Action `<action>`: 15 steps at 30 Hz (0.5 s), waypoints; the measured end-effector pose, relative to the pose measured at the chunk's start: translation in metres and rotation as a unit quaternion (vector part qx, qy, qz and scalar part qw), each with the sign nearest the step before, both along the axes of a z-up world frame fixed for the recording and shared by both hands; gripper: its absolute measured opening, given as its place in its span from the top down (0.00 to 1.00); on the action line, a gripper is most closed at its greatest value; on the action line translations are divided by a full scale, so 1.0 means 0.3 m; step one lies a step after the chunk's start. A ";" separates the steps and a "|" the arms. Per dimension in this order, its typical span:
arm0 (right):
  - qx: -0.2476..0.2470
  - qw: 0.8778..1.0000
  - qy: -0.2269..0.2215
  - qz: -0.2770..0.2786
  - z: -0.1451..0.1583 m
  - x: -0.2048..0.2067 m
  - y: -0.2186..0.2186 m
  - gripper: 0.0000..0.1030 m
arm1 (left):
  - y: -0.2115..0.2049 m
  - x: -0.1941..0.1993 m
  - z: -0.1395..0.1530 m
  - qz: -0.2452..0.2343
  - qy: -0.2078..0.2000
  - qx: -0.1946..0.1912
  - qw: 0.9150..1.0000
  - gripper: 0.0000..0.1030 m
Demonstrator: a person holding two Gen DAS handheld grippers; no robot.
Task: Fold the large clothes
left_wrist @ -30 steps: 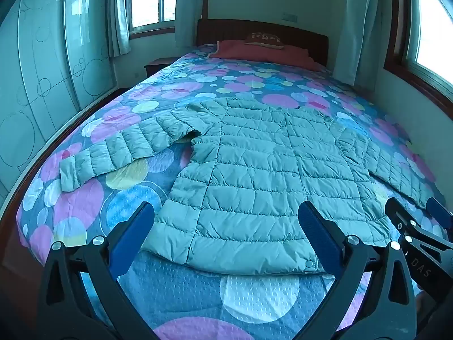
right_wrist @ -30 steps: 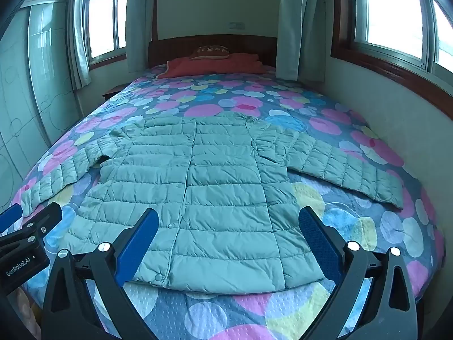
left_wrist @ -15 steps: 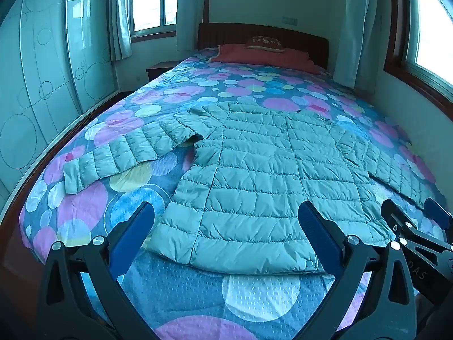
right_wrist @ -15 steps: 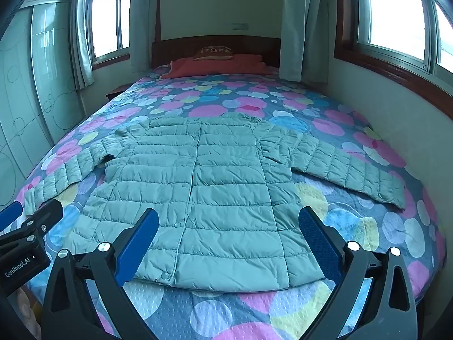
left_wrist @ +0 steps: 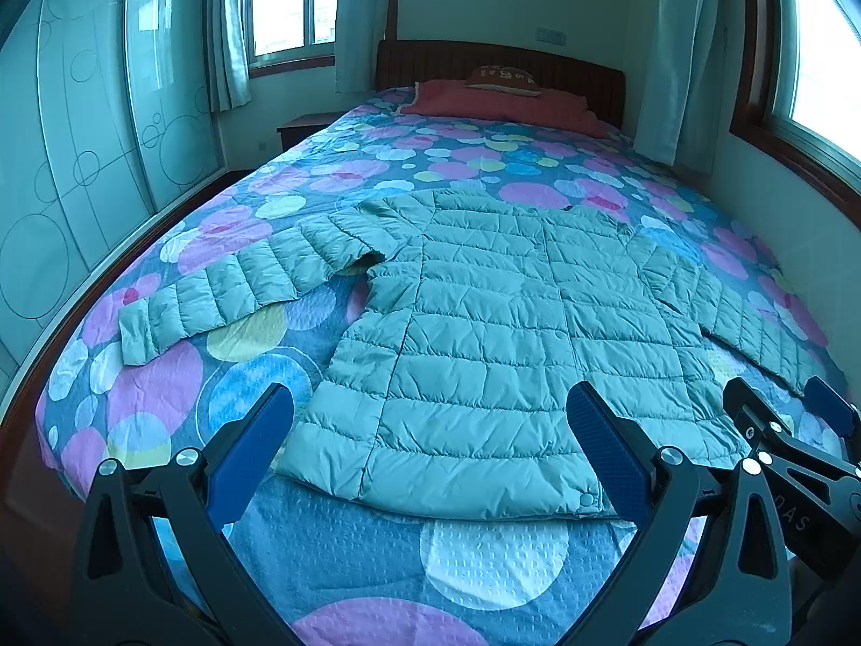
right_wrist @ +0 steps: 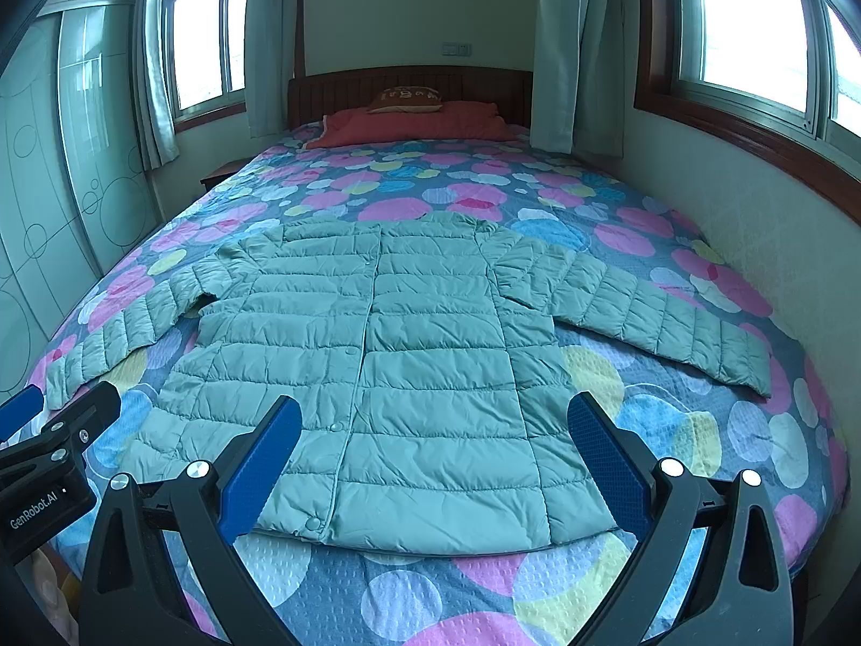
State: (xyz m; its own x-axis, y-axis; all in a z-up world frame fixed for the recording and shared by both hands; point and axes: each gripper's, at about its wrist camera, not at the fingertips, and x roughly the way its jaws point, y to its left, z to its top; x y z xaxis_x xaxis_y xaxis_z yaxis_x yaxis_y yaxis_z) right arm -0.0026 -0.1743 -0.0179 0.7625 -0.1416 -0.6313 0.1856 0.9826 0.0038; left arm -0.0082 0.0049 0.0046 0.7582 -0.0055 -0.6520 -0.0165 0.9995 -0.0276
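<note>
A pale green quilted puffer jacket [left_wrist: 500,334] [right_wrist: 409,355] lies flat and buttoned on the bed, hem toward me, both sleeves spread out sideways. My left gripper [left_wrist: 430,447] hovers open above the hem's left half, holding nothing. My right gripper [right_wrist: 436,452] hovers open above the hem's right half, also with nothing in it. Each view catches the other gripper at its edge: the right one [left_wrist: 780,441] and the left one [right_wrist: 48,430]. The left sleeve cuff [left_wrist: 145,331] lies near the bed's left edge, and the right cuff [right_wrist: 748,366] near the wall.
The bed [right_wrist: 699,430] has a blue cover with pink, yellow and white circles. A red blanket [right_wrist: 414,126] and a pillow [right_wrist: 406,99] lie by the wooden headboard. A glass-fronted wardrobe [left_wrist: 80,172] stands left, a wall with windows [right_wrist: 753,215] right.
Both grippers have drawn back and risen slightly from the hem, so the jacket appears a little farther away. The jacket itself has not moved, and both grippers stay open.
</note>
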 end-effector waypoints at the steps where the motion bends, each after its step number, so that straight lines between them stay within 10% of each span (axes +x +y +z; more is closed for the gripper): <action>1: 0.000 1.000 0.000 0.000 0.000 0.000 -0.001 0.04 | -0.001 0.000 0.000 0.000 0.001 0.001 1.000 0.02; 15: 0.001 1.000 0.000 -0.001 -0.005 0.001 -0.004 0.04 | 0.001 -0.001 -0.005 -0.001 0.002 0.002 1.000 0.02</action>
State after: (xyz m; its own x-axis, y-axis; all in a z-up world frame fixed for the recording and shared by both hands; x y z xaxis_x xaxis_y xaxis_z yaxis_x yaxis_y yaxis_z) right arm -0.0022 -0.1755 -0.0194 0.7628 -0.1422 -0.6308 0.1874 0.9823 0.0052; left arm -0.0085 0.0052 0.0031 0.7559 -0.0049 -0.6547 -0.0140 0.9996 -0.0236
